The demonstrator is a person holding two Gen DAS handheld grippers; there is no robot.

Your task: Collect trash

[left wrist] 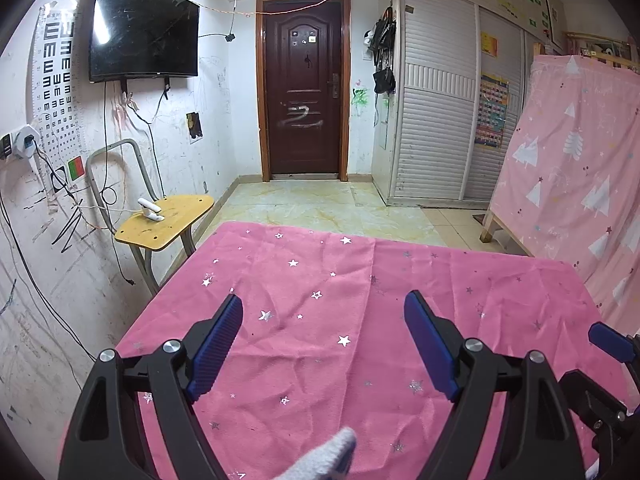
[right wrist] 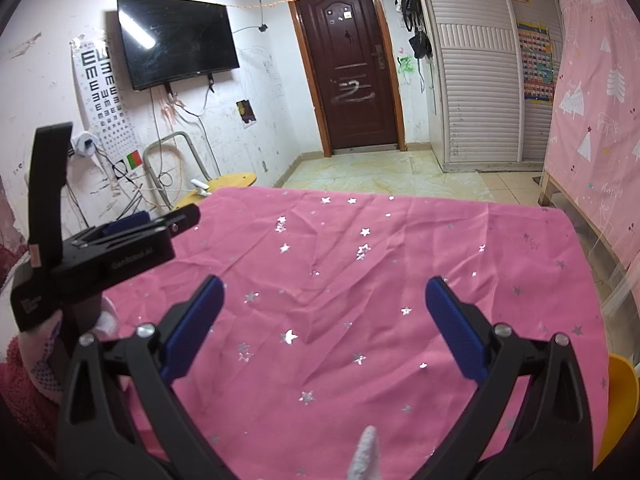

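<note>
A table covered in a pink star-printed cloth (left wrist: 340, 320) fills the lower half of both views; it also shows in the right wrist view (right wrist: 360, 280). No trash shows on it. My left gripper (left wrist: 323, 316) is open and empty above the cloth, blue pads apart. My right gripper (right wrist: 324, 300) is open and empty above the cloth too. The left gripper's body (right wrist: 100, 252) shows at the left of the right wrist view. The right gripper's fingertip (left wrist: 608, 340) shows at the right edge of the left wrist view.
A yellow wooden chair (left wrist: 166, 220) with a white clip on it stands left of the table by the wall. A yellow object (right wrist: 620, 392) sits at the table's right edge. A pink-draped frame (left wrist: 580, 160) stands right. A dark door (left wrist: 306, 92) is beyond.
</note>
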